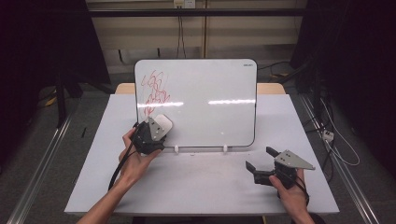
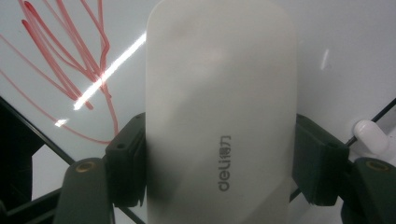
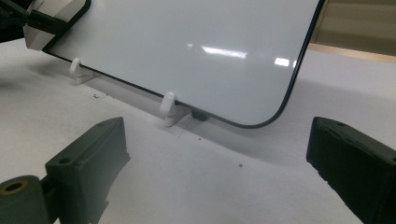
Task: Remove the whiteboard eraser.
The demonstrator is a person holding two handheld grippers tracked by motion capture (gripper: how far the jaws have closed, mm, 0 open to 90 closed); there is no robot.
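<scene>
Left gripper (image 1: 156, 128) clamped on white eraser (image 2: 219, 112), one jaw on each long side; eraser lies against lower left of whiteboard (image 1: 210, 84), just below red scribble (image 1: 154, 91). Right gripper (image 1: 261, 163) over table (image 1: 201, 186), jaws apart, nothing between.

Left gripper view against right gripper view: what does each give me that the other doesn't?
The left gripper view alone gives the red scribbles and the left gripper clamped on the white eraser, held at the whiteboard. The right gripper view alone gives the right gripper, jaws wide apart with nothing between them, over the table. Both show the whiteboard and a white support clip.
</scene>
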